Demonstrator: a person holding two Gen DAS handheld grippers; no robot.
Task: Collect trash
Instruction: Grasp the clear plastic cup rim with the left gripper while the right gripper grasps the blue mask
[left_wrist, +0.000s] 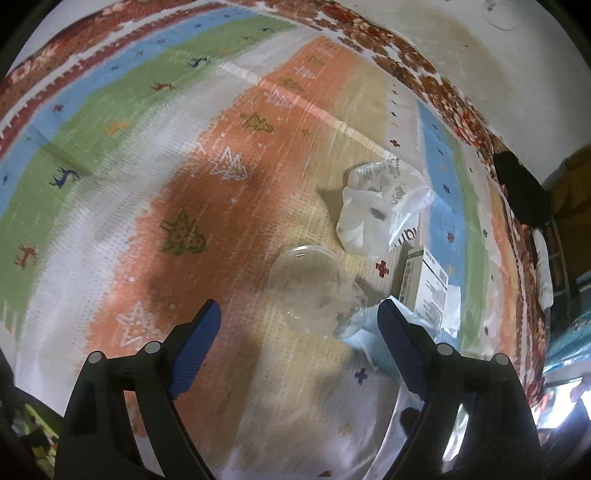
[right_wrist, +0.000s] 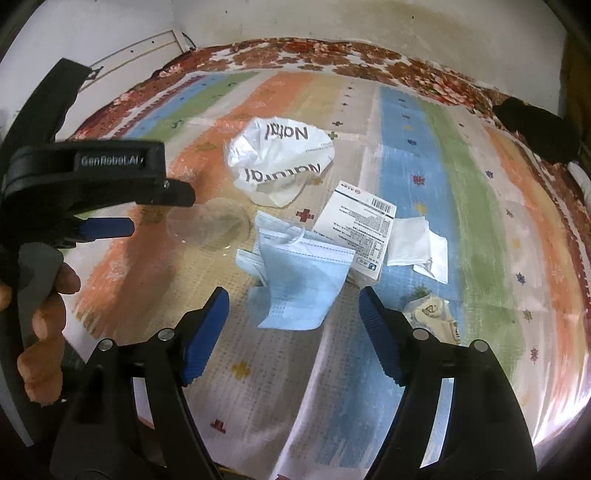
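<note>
We judge this a home bedroom. A striped, patterned bedsheet (right_wrist: 424, 184) with a floral border fills the frame centre, laid against a stained plaster wall (right_wrist: 332, 22) along the top; household litter, including a crumpled shopping bag (right_wrist: 280, 162), lies mid-frame.

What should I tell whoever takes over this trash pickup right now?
Left tongs: open, empty, over the clear plastic cup.
Right tongs: open, empty, over the blue face mask.
On the striped bedcover: crumpled white bag, white carton, white tissue, small wrapper.
Done: nothing picked up yet.
Left: all of it; no bin in view.
</note>
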